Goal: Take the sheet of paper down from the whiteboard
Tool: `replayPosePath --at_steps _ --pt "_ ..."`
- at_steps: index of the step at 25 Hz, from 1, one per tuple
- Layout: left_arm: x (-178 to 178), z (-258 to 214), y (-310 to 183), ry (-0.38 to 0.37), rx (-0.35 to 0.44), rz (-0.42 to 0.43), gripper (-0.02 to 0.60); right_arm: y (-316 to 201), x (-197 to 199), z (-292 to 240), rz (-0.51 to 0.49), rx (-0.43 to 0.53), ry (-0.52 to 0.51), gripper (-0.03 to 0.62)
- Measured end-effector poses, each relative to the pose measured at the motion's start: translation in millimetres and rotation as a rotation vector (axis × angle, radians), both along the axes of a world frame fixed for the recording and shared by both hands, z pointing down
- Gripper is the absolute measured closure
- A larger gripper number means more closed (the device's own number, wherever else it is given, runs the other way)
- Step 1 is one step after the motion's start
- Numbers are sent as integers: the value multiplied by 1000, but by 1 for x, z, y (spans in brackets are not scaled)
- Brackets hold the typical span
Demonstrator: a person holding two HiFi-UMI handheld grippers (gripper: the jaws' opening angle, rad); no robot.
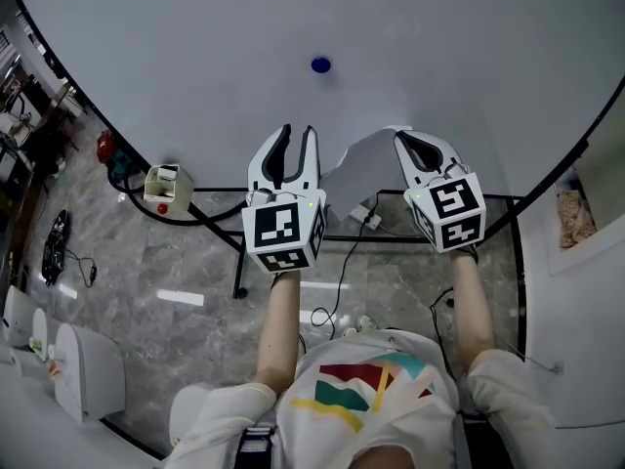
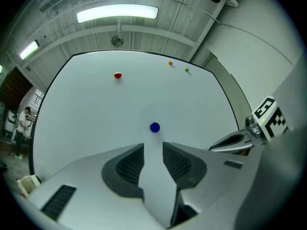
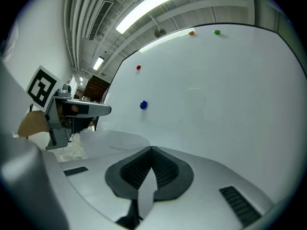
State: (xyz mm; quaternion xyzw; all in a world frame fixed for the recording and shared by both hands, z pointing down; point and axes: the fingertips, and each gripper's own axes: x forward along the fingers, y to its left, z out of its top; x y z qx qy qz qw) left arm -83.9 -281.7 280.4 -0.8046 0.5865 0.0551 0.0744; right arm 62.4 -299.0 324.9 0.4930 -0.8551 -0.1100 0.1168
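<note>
I'm in an office or lab workroom: a big whiteboard [image 1: 410,27] with coloured magnets [image 1: 320,64] stands before me. Tube lights [image 2: 117,13] and bare pipes [image 3: 79,23] run along the ceiling [image 2: 144,37], and cables [image 1: 344,262] trail across the grey stone-look floor [image 1: 146,252].

Head view looks steeply down; both gripper views face the whiteboard [image 2: 120,109] closely, sharing its blue magnet [image 2: 154,127]

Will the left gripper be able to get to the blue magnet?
Probably yes. The left gripper is open and empty, and the blue magnet sits just beyond its fingers with nothing between.
</note>
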Motion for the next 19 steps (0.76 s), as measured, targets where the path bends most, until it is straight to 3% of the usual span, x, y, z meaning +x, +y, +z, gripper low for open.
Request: replayPosePath --at_steps 19 --pt "4 1 -21 36 11 -12 417 -16 14 -18 8 50 -26 580"
